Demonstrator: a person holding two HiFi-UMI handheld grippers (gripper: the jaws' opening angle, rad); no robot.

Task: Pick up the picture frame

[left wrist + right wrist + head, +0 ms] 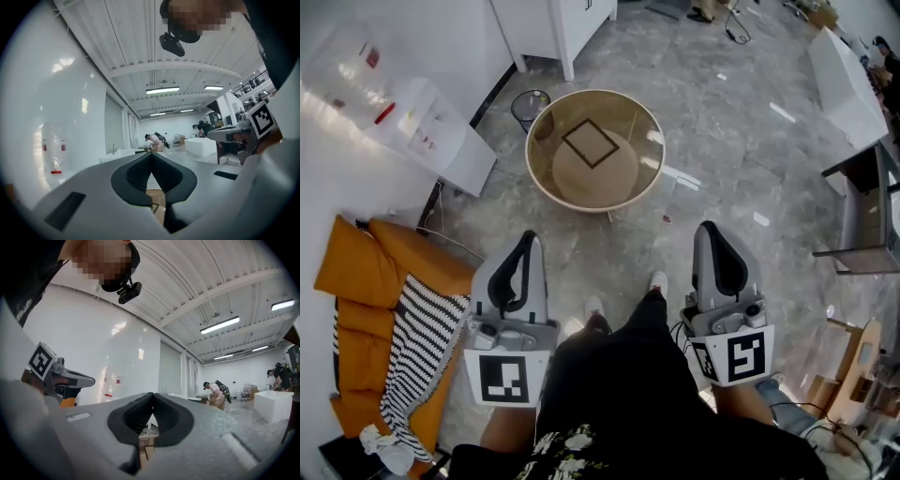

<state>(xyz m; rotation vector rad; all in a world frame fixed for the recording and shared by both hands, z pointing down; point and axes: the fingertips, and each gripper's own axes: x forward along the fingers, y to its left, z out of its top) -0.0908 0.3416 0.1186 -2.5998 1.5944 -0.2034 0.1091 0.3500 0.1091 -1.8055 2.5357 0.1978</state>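
The picture frame (591,144) is a dark square outline lying flat, turned like a diamond, on a round wooden table (542,183) with a glass top. Both grippers are held level and well short of the table, over the floor. My left gripper (528,236) is shut with nothing in it, and its fingertips meet in the left gripper view (151,154). My right gripper (709,228) is shut and empty too, its tips pressed together in the right gripper view (152,394). A strip of the table's wood (158,200) shows under the jaws.
A small wire bin (530,105) stands left of the table, next to a white cabinet (553,23). Orange cushions (356,281) with a striped cloth (417,347) lie at the left. A dark desk (867,211) and a white table (848,84) stand at the right. A person (154,139) bends over far off.
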